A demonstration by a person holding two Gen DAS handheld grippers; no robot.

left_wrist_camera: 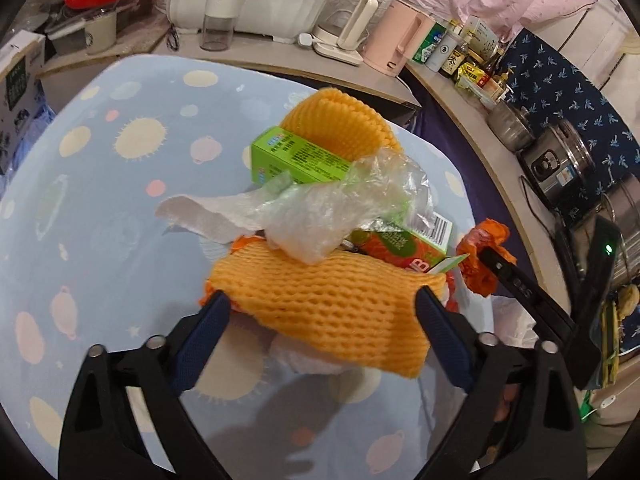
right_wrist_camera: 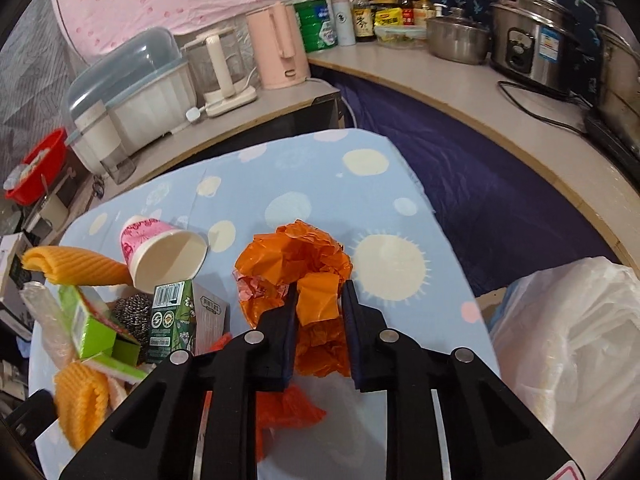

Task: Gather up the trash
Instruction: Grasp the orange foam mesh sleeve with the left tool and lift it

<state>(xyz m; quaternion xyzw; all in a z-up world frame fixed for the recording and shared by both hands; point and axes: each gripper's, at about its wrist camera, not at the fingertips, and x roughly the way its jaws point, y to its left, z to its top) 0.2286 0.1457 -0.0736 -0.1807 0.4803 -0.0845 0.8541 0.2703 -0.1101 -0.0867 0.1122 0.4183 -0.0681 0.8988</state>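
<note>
A pile of trash lies on the blue spotted tablecloth [left_wrist_camera: 100, 208]. My left gripper [left_wrist_camera: 322, 308] is open, its fingers on either side of an orange foam net [left_wrist_camera: 320, 304] at the pile's near edge, not closed on it. Behind it lie crumpled clear plastic [left_wrist_camera: 340, 208], a tissue [left_wrist_camera: 200, 212], a green box [left_wrist_camera: 296, 156], a red-green carton [left_wrist_camera: 396, 246] and a second foam net [left_wrist_camera: 340, 120]. My right gripper [right_wrist_camera: 320, 300] is shut on a crumpled orange plastic bag [right_wrist_camera: 296, 256]; it also shows in the left wrist view [left_wrist_camera: 482, 258].
A pink paper cup [right_wrist_camera: 160, 252] lies on its side by a steel scourer [right_wrist_camera: 134, 312] and a dark green carton [right_wrist_camera: 172, 320]. A white plastic bag [right_wrist_camera: 572, 336] sits at the table's right edge. Kettles, bottles and cookers line the counter [right_wrist_camera: 460, 76] behind.
</note>
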